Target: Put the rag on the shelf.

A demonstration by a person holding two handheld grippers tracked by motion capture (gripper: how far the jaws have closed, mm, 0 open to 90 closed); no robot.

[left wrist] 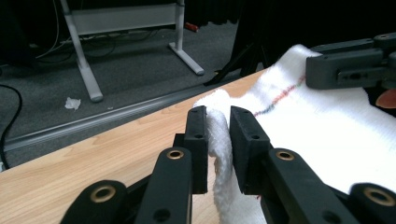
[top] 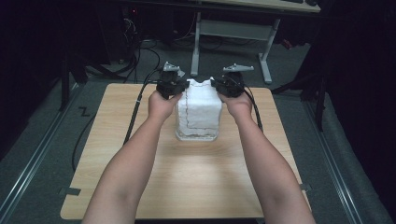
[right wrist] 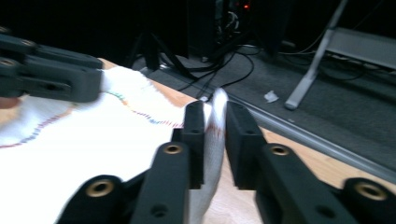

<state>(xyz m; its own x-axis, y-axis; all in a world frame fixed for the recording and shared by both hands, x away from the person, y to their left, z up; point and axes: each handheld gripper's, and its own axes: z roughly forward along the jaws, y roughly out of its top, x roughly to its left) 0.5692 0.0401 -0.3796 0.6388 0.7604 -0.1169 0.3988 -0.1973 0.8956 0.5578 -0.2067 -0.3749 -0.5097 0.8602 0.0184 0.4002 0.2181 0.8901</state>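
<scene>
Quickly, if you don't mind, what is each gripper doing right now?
Left gripper: closed on a corner of the white towel.
Right gripper: closed on the towel's other far corner.

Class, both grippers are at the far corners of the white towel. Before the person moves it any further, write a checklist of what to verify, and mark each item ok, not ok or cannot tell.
1. Left gripper has cloth between its jaws: ok, a fold of the white towel is pinched there.
2. Right gripper has cloth between its jaws: ok, the towel's edge sits between them.
3. Both grips at matching far corners: ok in the high view, left and right level with each other.
4. Near edge of the towel resting on the table: ok.
5. Each grip holds a single layer: cannot tell.
6. Table space in front of the towel free: ok.
</scene>
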